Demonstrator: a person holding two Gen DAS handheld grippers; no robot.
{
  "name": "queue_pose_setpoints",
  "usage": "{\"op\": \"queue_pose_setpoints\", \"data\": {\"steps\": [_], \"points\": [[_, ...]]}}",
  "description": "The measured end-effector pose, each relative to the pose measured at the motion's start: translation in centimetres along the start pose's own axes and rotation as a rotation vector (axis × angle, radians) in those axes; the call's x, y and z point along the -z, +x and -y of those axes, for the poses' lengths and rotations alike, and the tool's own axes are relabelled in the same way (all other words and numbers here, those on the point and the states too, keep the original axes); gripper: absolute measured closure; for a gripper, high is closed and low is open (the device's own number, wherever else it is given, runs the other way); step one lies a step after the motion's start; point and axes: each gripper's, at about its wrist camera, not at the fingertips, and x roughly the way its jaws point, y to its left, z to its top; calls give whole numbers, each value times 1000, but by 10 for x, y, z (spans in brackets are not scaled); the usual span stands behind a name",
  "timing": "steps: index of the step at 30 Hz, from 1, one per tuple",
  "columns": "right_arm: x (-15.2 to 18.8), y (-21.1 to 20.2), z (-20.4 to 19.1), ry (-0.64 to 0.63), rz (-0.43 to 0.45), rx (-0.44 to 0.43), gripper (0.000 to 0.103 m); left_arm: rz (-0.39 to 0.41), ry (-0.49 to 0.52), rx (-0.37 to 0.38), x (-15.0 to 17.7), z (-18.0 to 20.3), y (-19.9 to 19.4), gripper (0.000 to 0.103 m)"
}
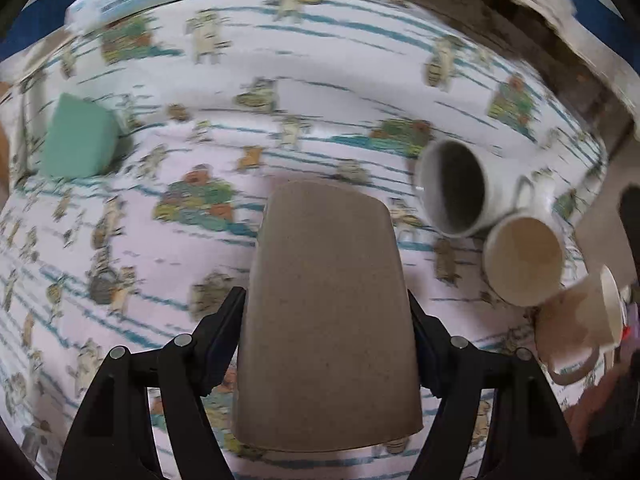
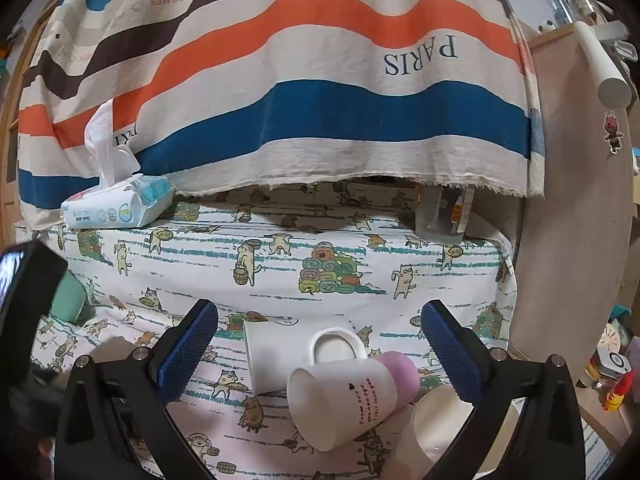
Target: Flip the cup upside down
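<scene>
Brown and speckled, the cup (image 1: 328, 312) sat clamped between my left gripper (image 1: 326, 344) fingers, its wider end toward the camera, above the cartoon-print cloth (image 1: 160, 280). My right gripper (image 2: 320, 352) hung spread wide over three mugs (image 2: 340, 400) lying on their sides.

The left black two-finger gripper (image 1: 326, 340) is clamped on the sides of a brown speckled tapered cup (image 1: 326, 312), one finger pressed against each flank, the cup's closed base pointing away from the wrist. The right black two-finger gripper with blue textured pads (image 2: 320, 344) stands with its jaws spread wide, gripping nothing, poised above a white handled mug (image 2: 280, 354) lying on its side.
</scene>
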Motion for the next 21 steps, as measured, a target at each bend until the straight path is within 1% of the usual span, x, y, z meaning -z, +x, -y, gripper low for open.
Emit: {"op": "queue_pose_setpoints", "data": {"steps": [2,4,7,9,12,15,16,17,18,21], "points": [[0,1,2,7,-5,2,1,29,34,-13,-3,11,-2,30],[1,2,3,13,-12,-2,1,35,48,-25,-4,18,-6,30],[0,1,4,22,-13,-9,1,24,39,-9,-13,14,5,30],[-1,0,4,26,-10,-12,1,35,47,-17,-14,16,6,30],[-1,0,5,32,-10,-18,1,44,63,-7,-15,15,16,30],[-1,0,6,40,-18,-26,1,82,87,-4,-13,15,16,28],[-1,1,6,42,-20,-27,1,94,91,1,-13,14,14,24],[-1,1,6,45,-23,-28,1,106,89,12,-13,12,11,22],[-1,1,7,48,-25,-30,1,119,86,25,-14,10,7,22],[-1,2,8,58,-29,-33,1,196,91,51,-12,3,-11,18]]}}
